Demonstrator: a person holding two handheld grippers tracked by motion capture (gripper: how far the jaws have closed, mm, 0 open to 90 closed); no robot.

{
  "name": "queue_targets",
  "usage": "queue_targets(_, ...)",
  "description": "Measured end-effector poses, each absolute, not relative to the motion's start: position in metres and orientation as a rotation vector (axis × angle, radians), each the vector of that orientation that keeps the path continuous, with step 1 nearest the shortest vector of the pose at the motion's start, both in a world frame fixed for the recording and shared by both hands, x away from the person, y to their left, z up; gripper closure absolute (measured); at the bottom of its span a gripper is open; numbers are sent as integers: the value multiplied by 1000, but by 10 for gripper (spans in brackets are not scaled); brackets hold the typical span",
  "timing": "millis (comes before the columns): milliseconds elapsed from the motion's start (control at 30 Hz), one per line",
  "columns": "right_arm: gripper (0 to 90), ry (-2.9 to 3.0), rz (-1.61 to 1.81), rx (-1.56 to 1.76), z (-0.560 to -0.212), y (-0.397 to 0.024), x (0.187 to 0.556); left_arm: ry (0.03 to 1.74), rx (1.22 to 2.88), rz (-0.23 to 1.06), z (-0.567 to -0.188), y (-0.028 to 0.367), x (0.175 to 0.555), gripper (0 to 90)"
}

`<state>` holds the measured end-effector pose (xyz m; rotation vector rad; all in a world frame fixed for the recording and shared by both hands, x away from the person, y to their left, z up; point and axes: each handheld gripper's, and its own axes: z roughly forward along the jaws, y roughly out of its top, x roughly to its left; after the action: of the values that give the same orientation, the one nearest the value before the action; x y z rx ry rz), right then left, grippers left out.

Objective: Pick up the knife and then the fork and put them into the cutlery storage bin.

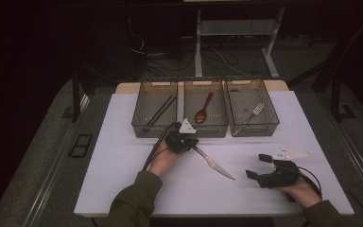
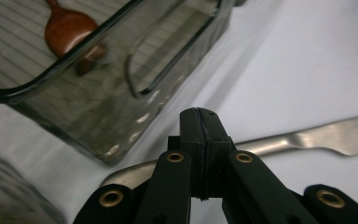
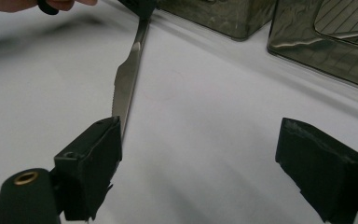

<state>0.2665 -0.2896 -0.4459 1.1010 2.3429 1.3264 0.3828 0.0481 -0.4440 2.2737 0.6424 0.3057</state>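
High view: a plain silver table knife [image 1: 212, 163] lies on the white table [image 1: 123, 179], its blade pointing toward the person and its handle end pinched in the left gripper [image 1: 185, 142], whose jaws are pressed together on the metal just in front of the bins. From the left gripper view the steel looks matte and smooth, with no readable brand or writing. The right gripper [image 1: 256, 166] rests well to the right, jaws spread wide with nothing between them. Along the table's far edge stand three smoky translucent bins: the left bin [image 1: 154, 109] holds dark chopsticks [image 1: 159, 113], the middle bin [image 1: 205, 109] a brown wooden spoon [image 1: 203, 109], the right bin [image 1: 251, 109] a metal fork [image 1: 254, 112]. Beyond, the room is dim, with cables and white desk legs on the floor.
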Motion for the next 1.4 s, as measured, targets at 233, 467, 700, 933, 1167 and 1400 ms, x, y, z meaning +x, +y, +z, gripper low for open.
queue_targets(233,138,2341,1328,1104,-446,-290,267,659,2292,312,-448,47,390,886)
queue_targets(467,138,2336,1325,1109,-446,-291,267,653,2324,304,-447,46,387,887)
queue_targets(700,138,2334,1323,1109,-446,-292,267,638,2369,278,-443,53,376,887)
queue_targets(933,138,2333,1318,1110,-446,-292,268,625,2370,254,-443,62,360,887)
queue_targets(1167,138,2328,1318,1112,-446,-292,268,638,2362,216,-443,71,350,887)
queue_targets(1400,138,2331,1318,1108,-446,-292,267,659,2342,217,-441,73,345,859)
